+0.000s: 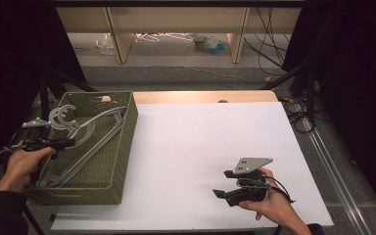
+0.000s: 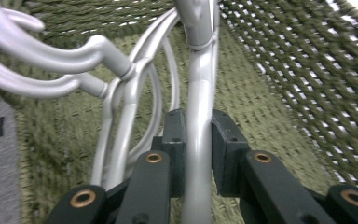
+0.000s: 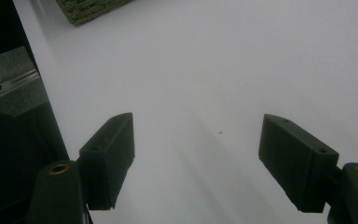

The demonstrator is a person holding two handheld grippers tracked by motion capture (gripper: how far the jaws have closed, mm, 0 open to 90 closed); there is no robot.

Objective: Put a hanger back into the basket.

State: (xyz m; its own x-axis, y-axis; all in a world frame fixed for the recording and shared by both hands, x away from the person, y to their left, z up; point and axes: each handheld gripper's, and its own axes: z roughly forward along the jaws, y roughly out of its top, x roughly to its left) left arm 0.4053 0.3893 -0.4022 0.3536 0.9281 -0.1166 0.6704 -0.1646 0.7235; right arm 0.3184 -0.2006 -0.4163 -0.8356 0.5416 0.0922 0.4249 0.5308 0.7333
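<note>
White table (image 1: 191,147) lies bare right of basket (image 1: 115,161).

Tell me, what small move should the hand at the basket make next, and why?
Probably lift straight up. The left gripper is shut on a grey hanger inside the green basket, and other hangers lie right beside it, so a slow rise would show whether they are tangled. The right gripper waits open over the white table.

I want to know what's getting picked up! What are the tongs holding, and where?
The left tongs are shut on a silver hanger, gripping its arm just below the neck, inside the green basket. The right tongs are open, holding nothing.
</note>
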